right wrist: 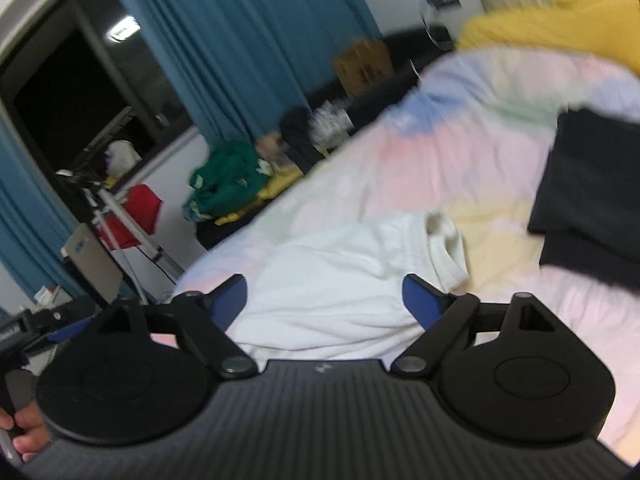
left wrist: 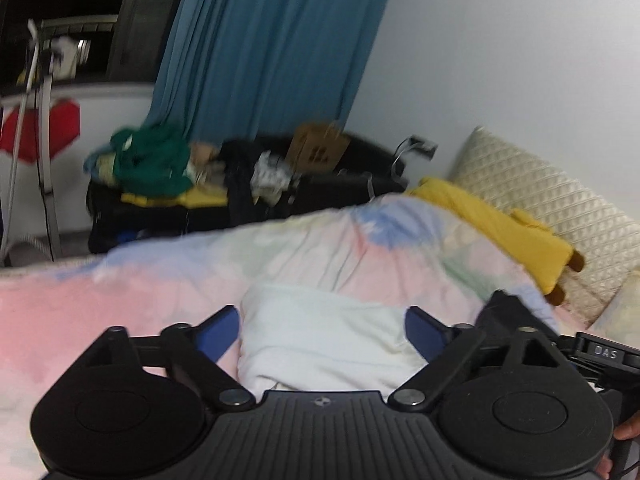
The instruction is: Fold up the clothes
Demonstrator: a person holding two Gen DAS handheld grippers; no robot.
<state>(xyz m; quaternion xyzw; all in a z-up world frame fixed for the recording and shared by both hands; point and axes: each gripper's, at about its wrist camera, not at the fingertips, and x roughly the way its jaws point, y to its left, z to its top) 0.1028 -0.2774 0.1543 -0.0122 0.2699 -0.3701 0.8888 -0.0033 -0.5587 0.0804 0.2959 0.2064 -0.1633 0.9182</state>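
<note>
Holding both tools over the bed, we keep the left gripper (left wrist: 322,330) spread wide, its blue-padded fingers (left wrist: 218,334) flanking a soft white garment (left wrist: 320,340) without pinching it. The right gripper (right wrist: 324,300) is likewise released, its blue pads (right wrist: 420,300) apart either side of the same white garment (right wrist: 340,280), a crumpled knit piece with a ribbed neckband at two o'clock from the pads. It lies on a pastel quilt (right wrist: 460,140), puffy and blotched in pink, blue and yellow. At three o'clock in the right view a dark folded cloth (right wrist: 592,192) rests flat on the quilt. At two o'clock in the left view we see a yellow plush shape (left wrist: 500,224) against a cream quilted pillow (left wrist: 540,192). Beyond the bed, teal pleated curtains (left wrist: 272,40) hang at twelve o'clock.
</note>
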